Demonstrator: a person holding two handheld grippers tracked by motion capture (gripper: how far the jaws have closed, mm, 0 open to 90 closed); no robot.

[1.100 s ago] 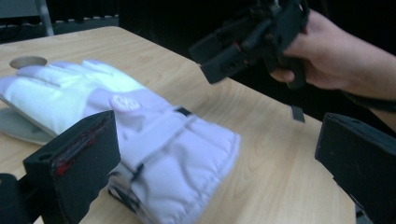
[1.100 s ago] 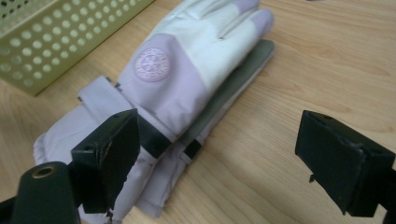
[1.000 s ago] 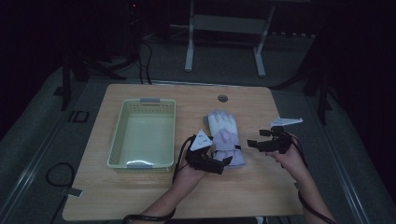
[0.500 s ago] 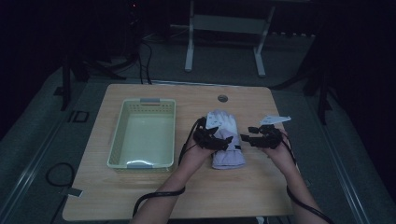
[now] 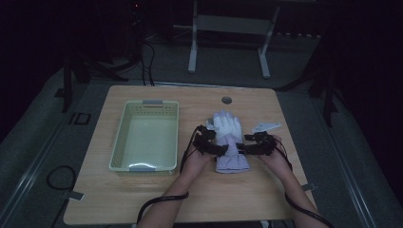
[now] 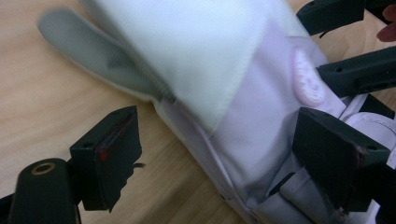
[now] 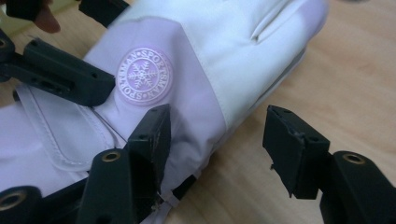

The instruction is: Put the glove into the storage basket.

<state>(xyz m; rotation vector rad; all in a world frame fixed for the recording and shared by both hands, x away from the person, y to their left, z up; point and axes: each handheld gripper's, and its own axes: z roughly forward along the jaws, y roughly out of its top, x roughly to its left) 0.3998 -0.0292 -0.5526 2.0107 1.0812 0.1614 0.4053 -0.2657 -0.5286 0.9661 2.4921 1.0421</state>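
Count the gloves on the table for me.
1. A single white and lilac padded winter glove lies flat on the light wooden table, right of the pale green plastic basket, which looks empty.

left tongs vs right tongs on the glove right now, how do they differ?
The left tongs straddle the glove's thumb-side edge; the right tongs straddle the opposite edge, near the round snowflake badge. The left tongs have one jaw on the cuff fabric, one over bare wooden table; so do the right. Both have just been closing, pads not yet clamped. Both approach at the cuff end.
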